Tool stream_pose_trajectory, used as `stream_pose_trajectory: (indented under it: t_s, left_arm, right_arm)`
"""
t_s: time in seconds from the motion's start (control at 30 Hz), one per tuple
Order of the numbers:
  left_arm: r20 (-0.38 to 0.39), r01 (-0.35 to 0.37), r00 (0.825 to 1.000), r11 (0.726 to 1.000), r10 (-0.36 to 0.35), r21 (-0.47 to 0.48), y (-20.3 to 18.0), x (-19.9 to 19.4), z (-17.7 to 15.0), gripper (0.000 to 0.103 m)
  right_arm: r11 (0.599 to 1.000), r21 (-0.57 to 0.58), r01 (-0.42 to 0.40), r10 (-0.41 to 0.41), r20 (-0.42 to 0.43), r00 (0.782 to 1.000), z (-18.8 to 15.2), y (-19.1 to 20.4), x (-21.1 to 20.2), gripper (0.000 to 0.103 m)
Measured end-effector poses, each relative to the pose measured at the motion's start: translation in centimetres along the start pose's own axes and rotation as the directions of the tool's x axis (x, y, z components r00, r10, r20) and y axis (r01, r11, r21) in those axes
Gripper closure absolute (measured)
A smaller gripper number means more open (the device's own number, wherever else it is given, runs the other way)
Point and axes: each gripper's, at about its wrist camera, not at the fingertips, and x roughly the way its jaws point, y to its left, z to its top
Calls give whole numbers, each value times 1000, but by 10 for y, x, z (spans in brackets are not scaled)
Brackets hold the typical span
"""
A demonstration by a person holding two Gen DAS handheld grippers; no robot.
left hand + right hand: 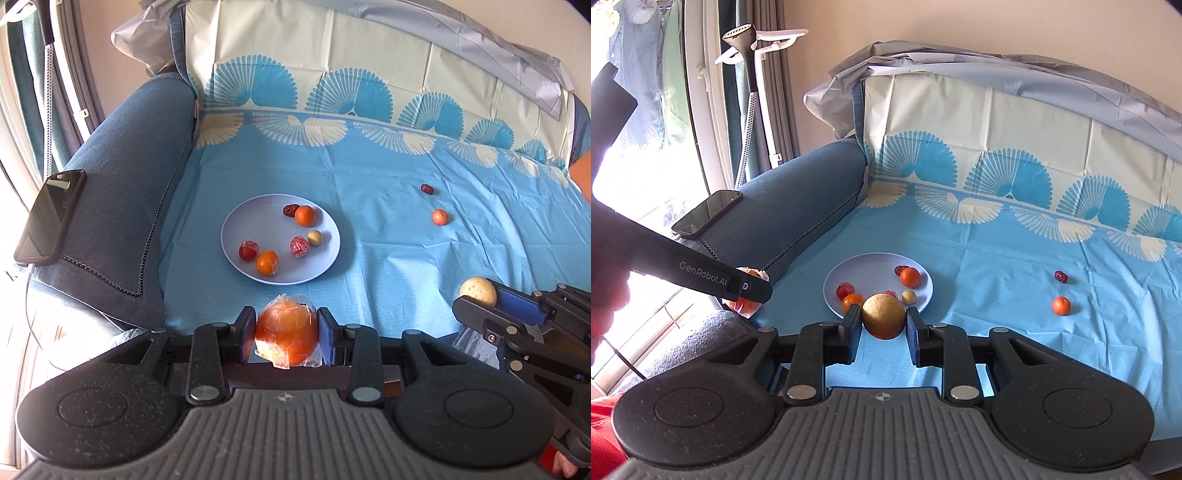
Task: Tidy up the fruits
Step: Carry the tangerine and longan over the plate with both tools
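Observation:
My left gripper (286,334) is shut on a plastic-wrapped orange fruit (286,338), held just in front of the pale blue plate (240,229). My right gripper (882,326) is shut on a round tan fruit (883,315); the same tan fruit (478,291) shows at the right of the left wrist view. The plate (871,264) holds several small fruits: two oranges, two wrapped red ones, a dark date and a small tan ball. A loose small orange (439,216) and a dark date (427,189) lie on the blue cloth to the right.
The blue patterned cloth (369,266) covers a sofa seat and backrest. A dark phone (50,216) rests on the denim armrest (122,192) at the left. A window, curtain and garment steamer (750,92) stand beyond the armrest.

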Motion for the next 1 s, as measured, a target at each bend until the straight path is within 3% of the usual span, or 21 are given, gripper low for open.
stream_pose_trajectory:
  t_s: [1.0]
  left_arm:
    - [-55, -9, 998, 1000, 8, -21, 16, 40, 18, 64]
  right_arm:
    - [1000, -5, 3, -3, -87, 996, 1, 2, 36, 76]
